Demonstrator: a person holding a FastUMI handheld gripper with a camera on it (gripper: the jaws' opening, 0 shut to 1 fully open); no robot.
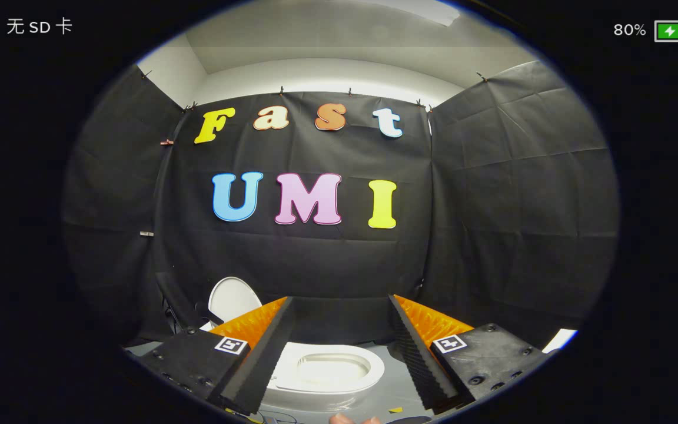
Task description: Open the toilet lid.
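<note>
**A:** Start with the toilet (pixel 327 377). You can see its white seat ring and the open bowl between and just beyond your fingers, low on the grey floor (pixel 398 388) in front of the black cloth wall (pixel 327 265).

**B:** And the toilet lid (pixel 232 299)?

**A:** It stands upright off to the left of the bowl, beyond your left finger, with its pale underside facing you. By my reading it is already raised, so the opening looks done and little is left but to draw back.

**B:** What is the gripper (pixel 339 353) at?

**A:** Your fingers are spread wide with nothing between them; they touch neither lid nor seat. A fingertip (pixel 345 418) of someone's hand peeks in below them.
</note>
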